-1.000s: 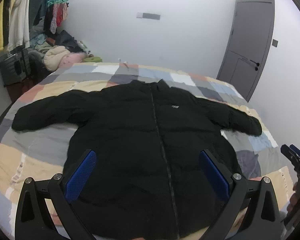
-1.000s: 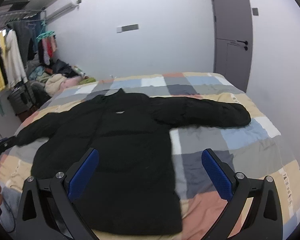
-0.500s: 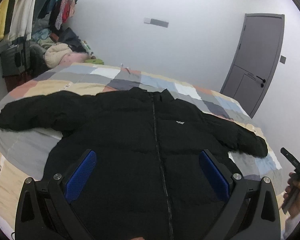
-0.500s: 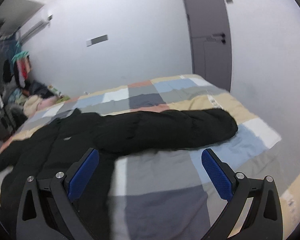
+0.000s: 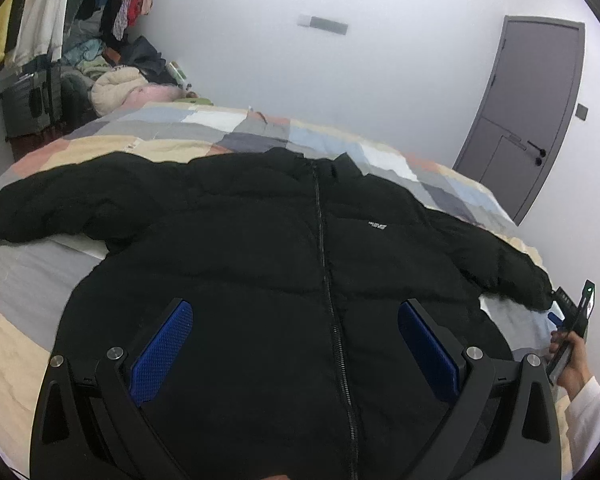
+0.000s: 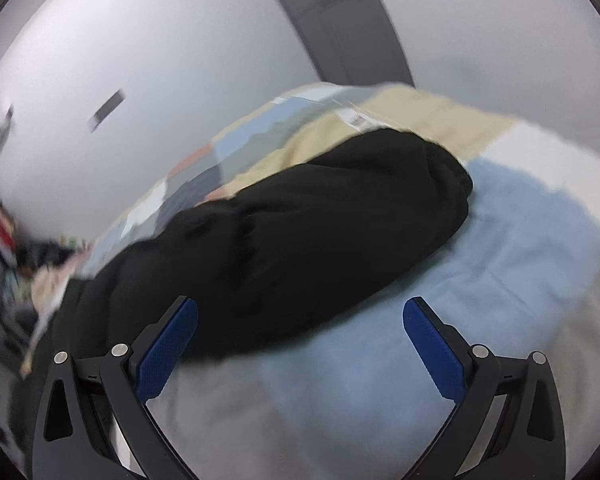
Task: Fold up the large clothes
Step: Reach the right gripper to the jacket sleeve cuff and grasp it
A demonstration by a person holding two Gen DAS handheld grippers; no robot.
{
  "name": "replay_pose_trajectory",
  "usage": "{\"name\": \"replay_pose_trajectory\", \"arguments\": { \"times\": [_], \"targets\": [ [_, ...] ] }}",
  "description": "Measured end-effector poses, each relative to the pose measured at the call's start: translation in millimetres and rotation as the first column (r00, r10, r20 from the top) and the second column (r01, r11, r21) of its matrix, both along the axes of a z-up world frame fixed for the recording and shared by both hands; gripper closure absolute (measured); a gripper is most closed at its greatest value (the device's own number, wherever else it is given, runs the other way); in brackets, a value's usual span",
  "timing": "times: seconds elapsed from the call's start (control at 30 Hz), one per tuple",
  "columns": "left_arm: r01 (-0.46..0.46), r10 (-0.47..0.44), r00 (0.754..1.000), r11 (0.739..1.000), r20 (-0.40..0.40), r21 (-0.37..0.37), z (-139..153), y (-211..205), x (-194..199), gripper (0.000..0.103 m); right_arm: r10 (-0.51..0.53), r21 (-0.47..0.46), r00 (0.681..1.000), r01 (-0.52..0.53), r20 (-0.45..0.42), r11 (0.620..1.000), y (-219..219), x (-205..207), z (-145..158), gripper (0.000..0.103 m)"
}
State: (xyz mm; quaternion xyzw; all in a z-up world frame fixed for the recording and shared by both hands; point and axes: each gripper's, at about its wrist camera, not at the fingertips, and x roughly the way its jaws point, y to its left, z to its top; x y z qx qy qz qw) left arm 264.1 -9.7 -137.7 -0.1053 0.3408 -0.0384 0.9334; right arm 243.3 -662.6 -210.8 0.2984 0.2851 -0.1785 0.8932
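A large black puffer jacket (image 5: pixel 260 248) lies spread flat, zipped, on the patchwork bed (image 5: pixel 28 280), both sleeves stretched out to the sides. My left gripper (image 5: pixel 296 340) is open and empty, hovering over the jacket's lower front. My right gripper (image 6: pixel 300 332) is open and empty, close above the jacket's right sleeve (image 6: pixel 320 240), near its cuff end. The right gripper also shows in the left wrist view (image 5: pixel 568 312), held in a hand beside that cuff. The right wrist view is blurred.
A grey door (image 5: pixel 528 120) stands at the far right. A rack of hanging clothes (image 5: pixel 40 20), a dark suitcase (image 5: pixel 24 108) and a pile of laundry (image 5: pixel 120 88) fill the far left corner. White walls surround the bed.
The right gripper has swung right and dropped close to the sleeve's cuff. The left gripper has moved in lower over the jacket's front. Both stay open.
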Motion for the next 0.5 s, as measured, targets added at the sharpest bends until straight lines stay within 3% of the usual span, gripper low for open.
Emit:
{"name": "replay_pose_trajectory", "arguments": {
  "times": [0.13, 0.27, 0.37, 0.43, 0.5],
  "targets": [
    [-0.011, 0.011, 0.999, 1.000, -0.040, 0.008, -16.7, -3.0, 16.2, 0.000, -0.135, 0.161, 0.988, 0.121, 0.080, 0.980, -40.8, 1.2, -20.8, 0.001],
    [-0.014, 0.016, 0.997, 1.000, -0.073, 0.025, -30.4, -2.7, 29.0, 0.000, -0.203, 0.213, 0.969, 0.170, 0.141, 0.962, -64.3, 7.6, -27.4, 0.007],
    [-0.025, 0.029, 0.997, 0.998, -0.067, 0.056, -37.2, -2.4, 33.5, 0.000, -0.236, 0.222, 0.959, 0.198, 0.159, 0.955, -72.7, 15.1, -28.5, 0.020],
    [-0.025, 0.030, 0.997, 0.998, -0.071, 0.066, -40.2, -2.5, 36.3, 0.000, -0.245, 0.234, 0.955, 0.202, 0.170, 0.951, -77.4, 20.5, -30.4, 0.040],
    [-0.021, 0.027, 0.997, 0.997, -0.078, 0.073, -44.2, -2.6, 39.2, 0.000, -0.238, 0.254, 0.953, 0.186, 0.190, 0.949, -85.3, 29.0, -31.9, 0.053]
  ]
}}
